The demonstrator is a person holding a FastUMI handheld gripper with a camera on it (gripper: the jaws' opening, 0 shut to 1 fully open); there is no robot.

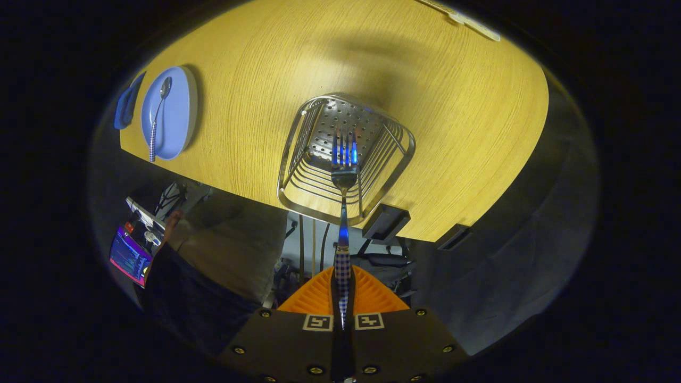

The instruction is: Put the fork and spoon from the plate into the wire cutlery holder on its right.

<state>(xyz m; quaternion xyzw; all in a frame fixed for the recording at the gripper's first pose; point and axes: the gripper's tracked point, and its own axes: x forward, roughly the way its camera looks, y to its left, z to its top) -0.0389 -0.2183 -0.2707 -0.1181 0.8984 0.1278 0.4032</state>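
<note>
My gripper [343, 282] is shut on the checkered handle of a metal fork [344, 170]. I look straight down, and the fork's tines hang over the open mouth of the wire cutlery holder [298, 133], which stands on the yellow wooden table [452, 106]. The holder has a perforated metal floor and looks to have nothing in it. Far off to the holder's left lies a pale blue plate [178, 114] with a spoon [158, 114] on it, bowl away from the table's near edge, checkered handle toward it.
A blue object [126, 103] lies just beyond the plate's far side. Below the table's near edge are cables, a dark box [385, 222], a lit screen [129, 258] and a person's sleeve [159, 266]. A pale strip [468, 21] lies at the table's far edge.
</note>
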